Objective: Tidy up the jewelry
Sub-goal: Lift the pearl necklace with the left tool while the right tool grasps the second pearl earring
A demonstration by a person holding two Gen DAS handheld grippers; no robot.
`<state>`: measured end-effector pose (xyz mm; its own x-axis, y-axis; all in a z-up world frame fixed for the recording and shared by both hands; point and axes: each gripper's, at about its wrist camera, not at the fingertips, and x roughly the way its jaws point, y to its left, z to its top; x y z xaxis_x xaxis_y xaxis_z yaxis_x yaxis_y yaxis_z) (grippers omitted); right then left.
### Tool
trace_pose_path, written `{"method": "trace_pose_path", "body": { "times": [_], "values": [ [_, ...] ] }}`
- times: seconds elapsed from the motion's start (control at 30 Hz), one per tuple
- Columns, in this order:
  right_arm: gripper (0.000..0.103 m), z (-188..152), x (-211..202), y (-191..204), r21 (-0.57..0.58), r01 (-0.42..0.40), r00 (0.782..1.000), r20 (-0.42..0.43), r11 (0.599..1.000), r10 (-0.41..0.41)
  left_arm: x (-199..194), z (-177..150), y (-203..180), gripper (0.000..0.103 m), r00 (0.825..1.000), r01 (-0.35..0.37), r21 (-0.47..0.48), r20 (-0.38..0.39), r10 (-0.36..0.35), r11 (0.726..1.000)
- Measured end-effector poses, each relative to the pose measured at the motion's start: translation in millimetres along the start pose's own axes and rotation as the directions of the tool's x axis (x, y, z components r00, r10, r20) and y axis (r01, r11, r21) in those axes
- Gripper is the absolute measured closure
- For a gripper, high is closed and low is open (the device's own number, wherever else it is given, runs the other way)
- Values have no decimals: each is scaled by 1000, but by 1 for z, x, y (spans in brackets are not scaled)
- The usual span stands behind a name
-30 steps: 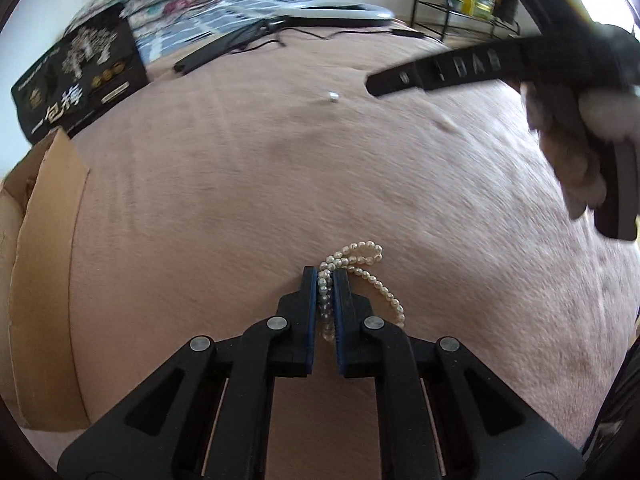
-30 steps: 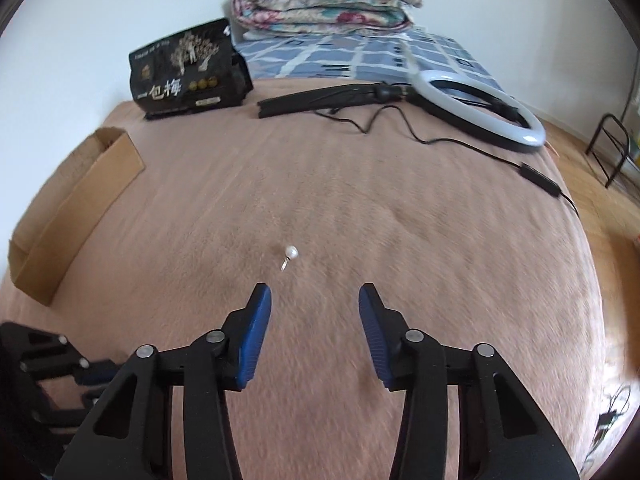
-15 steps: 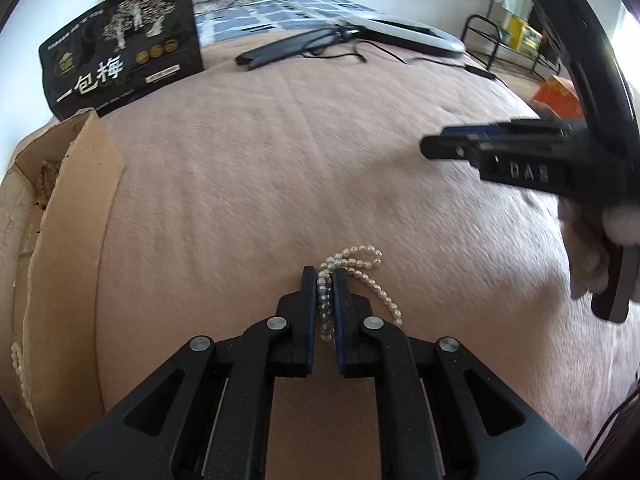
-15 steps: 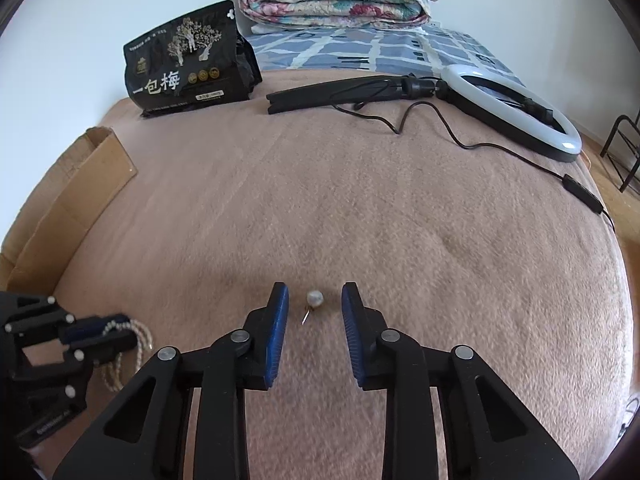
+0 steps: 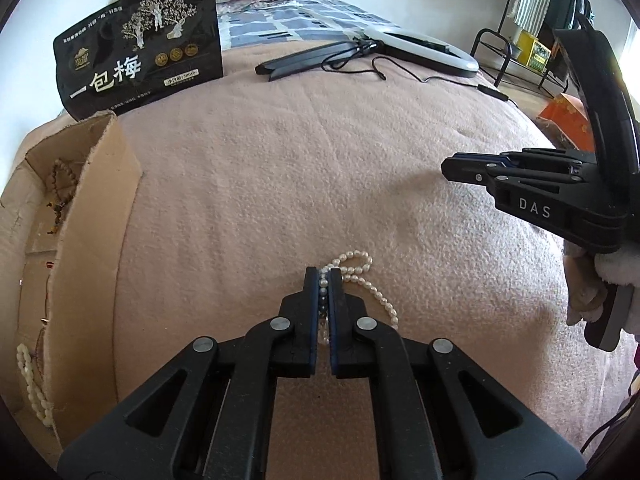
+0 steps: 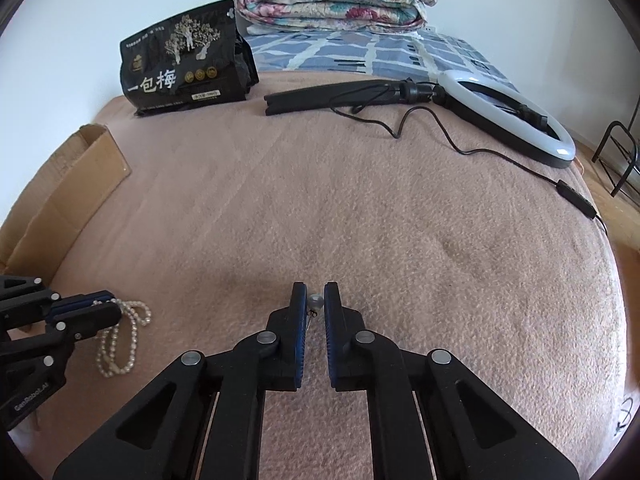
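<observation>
- The left gripper (image 5: 324, 280) is clenched on the pearl necklace (image 5: 362, 276), whose pinched strands vanish between its pads.
- The right gripper (image 6: 315, 300) clamps a pearl earring (image 6: 315, 301) mid-blanket (image 6: 360, 208); its pin is barely visible.
- The cardboard box (image 5: 92, 240) at the blanket's left edge is cut off.

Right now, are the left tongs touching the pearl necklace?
Touching. The left wrist view shows the left tongs shut on the pearl necklace, beads pinched between both pads with no gap.

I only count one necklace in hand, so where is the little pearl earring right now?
In the right wrist view the pearl earring sits low and central on the pink blanket, between the fingertips of the right gripper, right of the pearl necklace.
</observation>
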<state>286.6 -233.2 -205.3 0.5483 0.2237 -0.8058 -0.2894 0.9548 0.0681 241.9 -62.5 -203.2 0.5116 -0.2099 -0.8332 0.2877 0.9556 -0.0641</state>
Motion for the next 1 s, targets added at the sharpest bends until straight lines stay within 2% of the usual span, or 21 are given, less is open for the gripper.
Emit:
{"method": "trace_pose_path", "body": {
  "times": [0.13,0.2,0.47,0.57,0.63,0.67,0.7,0.77,0.83,0.9,0.93,1.0],
  "values": [
    [96,0,-10,0,7,4,1000,13,1000,-4,-3,-1,2,101,1000,15,-9,1,-15,1000],
    [96,-2,-14,0,4,2,1000,16,1000,-2,-3,-2,2,101,999,47,-9,-6,-47,999],
    [96,-4,-26,-2,-2,0,1000,29,1000,0,-4,-5,-4,101,1000,18,43,9,-18,999],
    [96,-5,-28,-1,0,-9,999,34,1000,9,2,-6,-4,100,1000,14,47,-25,-13,999],
    [96,-6,-29,-1,2,-18,999,33,1000,18,7,-6,-3,89,999,17,33,-50,-15,999],
    [96,-6,-30,-1,3,-21,999,33,1000,21,9,-6,-2,71,998,15,27,-57,-14,1000],
    [96,-7,-30,-1,3,-24,999,32,1000,23,10,-5,-1,61,998,13,24,-59,-11,1000],
    [96,-8,-29,-1,6,-28,999,27,1000,28,11,-5,-1,60,998,13,25,-62,-12,1000],
    [96,-9,-29,-2,14,-33,999,25,999,33,15,-4,-1,61,998,11,46,-56,-9,999],
    [96,-9,-30,-3,18,-34,999,26,999,33,17,-5,1,87,999,-1,54,-40,3,999],
    [96,-9,-30,-3,19,-33,999,26,999,33,17,-4,3,94,999,3,50,-37,-1,999],
    [96,-9,-31,-4,19,-33,999,27,999,33,17,-3,6,98,999,12,47,-39,-10,999]
  ]
}}
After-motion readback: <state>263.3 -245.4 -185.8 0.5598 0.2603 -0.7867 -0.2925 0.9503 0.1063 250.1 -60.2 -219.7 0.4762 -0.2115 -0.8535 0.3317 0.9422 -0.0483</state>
